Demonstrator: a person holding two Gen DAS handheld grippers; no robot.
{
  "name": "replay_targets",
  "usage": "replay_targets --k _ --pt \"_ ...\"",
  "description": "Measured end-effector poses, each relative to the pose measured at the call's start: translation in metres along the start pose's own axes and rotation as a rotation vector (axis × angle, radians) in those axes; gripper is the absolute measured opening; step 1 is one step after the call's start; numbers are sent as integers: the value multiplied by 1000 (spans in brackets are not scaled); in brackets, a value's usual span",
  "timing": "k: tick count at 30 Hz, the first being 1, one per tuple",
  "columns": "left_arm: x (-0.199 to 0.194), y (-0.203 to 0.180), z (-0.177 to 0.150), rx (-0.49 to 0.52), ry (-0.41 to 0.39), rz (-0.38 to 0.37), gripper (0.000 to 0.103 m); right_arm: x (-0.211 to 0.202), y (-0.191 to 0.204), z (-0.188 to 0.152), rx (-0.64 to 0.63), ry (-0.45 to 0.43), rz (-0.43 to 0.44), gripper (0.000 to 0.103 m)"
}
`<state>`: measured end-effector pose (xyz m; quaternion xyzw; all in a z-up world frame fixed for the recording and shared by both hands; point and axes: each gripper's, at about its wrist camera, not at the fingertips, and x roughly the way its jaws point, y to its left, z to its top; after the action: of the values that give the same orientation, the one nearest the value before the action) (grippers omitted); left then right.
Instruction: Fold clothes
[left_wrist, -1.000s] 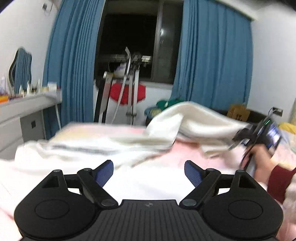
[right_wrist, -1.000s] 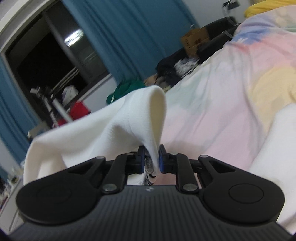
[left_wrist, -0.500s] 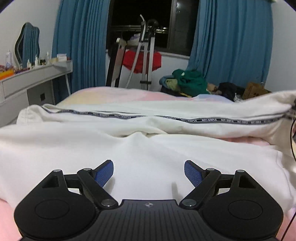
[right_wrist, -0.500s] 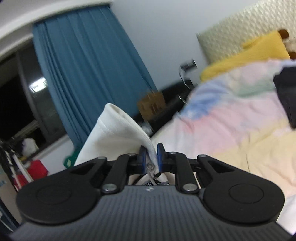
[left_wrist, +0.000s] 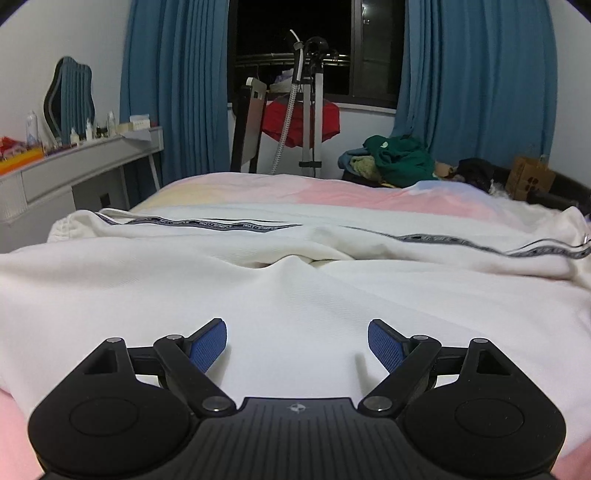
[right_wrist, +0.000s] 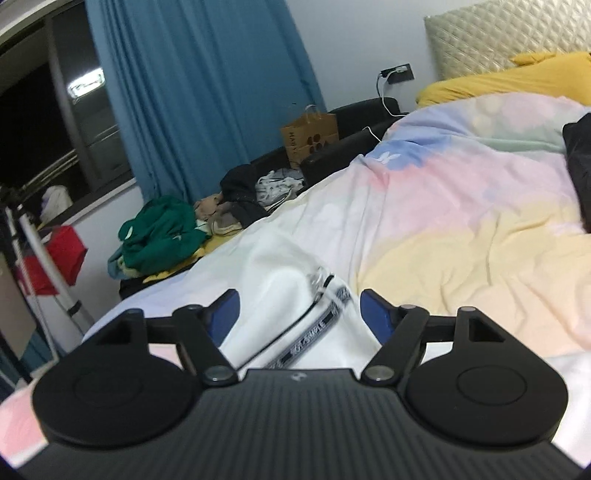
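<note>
The left wrist view takes in the white garment (left_wrist: 295, 295) spread wide across the bed (left_wrist: 295, 188), a folded band with a dark lettered stripe (left_wrist: 207, 224) running from 9 to 3 o'clock beyond it. The left gripper (left_wrist: 297, 341) hangs low over the cloth with its fingers (left_wrist: 208, 345) wide apart and nothing between them.

The right wrist view shows only one end of that garment (right_wrist: 280, 295), bunched and lying between the right gripper's (right_wrist: 299, 310) fingers (right_wrist: 373, 314), whose jaws are opening; the pads do not press on the cloth. Only here do the quilted headboard (right_wrist: 509, 33) and yellow pillow (right_wrist: 517, 74) appear at 1 o'clock, with a dark item (right_wrist: 580, 162) at 3 o'clock on the pastel bedcover (right_wrist: 461, 206).

Only the left view shows the grey desk (left_wrist: 85, 166) at 9 o'clock with bottles and a wavy mirror (left_wrist: 70, 99). Both show blue curtains (left_wrist: 476, 74), a dark window (left_wrist: 291, 44), a green heap of clothes (left_wrist: 399, 158), a red cloth (left_wrist: 299, 122) on a stand, and a brown paper bag (right_wrist: 310, 134).
</note>
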<state>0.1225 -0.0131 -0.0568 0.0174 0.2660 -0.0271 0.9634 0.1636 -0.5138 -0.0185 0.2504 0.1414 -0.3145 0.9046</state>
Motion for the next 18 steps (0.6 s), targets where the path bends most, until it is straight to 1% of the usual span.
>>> replay_targets --k 2,4,5,9,13,15,18 --pt "2 0 -1 6 6 13 85 -17 1 0 6 29 15 74" --pt "2 1 -3 5 18 13 85 -29 1 1 54 84 27 74" --pt "2 1 -4 3 25 10 85 -34 0 2 92 121 41 74" --pt "-4 -1 -12 29 32 8 85 -47 -16 -6 323 337 178 74" --pt "-8 -9 -17 74 28 -4 85 -63 -29 -29 483 472 231 75" --pt "-10 -13 -19 97 25 -12 85 -68 -32 -42 516 514 205 76" --pt "-11 -24 -20 150 15 -31 85 -70 -32 -57 528 568 163 76"
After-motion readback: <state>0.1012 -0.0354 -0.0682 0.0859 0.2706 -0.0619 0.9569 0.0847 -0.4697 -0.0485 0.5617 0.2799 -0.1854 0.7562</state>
